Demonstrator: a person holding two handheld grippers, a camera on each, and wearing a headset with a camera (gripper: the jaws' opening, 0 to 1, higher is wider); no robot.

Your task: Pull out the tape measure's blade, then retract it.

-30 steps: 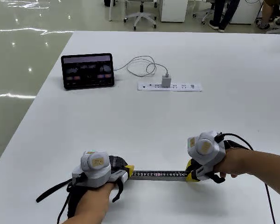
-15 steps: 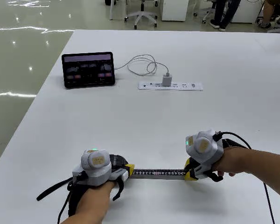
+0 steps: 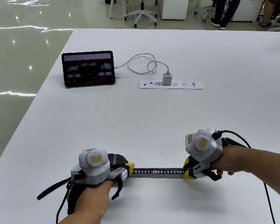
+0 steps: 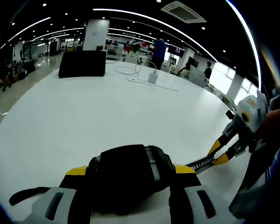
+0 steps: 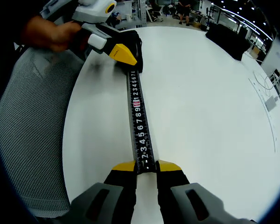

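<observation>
Rounded black case (image 4: 127,158) in left tongs (image 4: 130,171); flat numbered blade (image 5: 139,116)

I'm seeing bright, even light coming down from ceiling strip lights (image 4: 126,12). Glare is streaking across the glossy floor (image 3: 18,56) in the head view, and the white table (image 3: 177,121) is reading nearly washed out, carrying only faint, soft shadows. Both gripper views are bending hard toward their edges, while the blade (image 5: 139,121) numerals are showing sharp
</observation>
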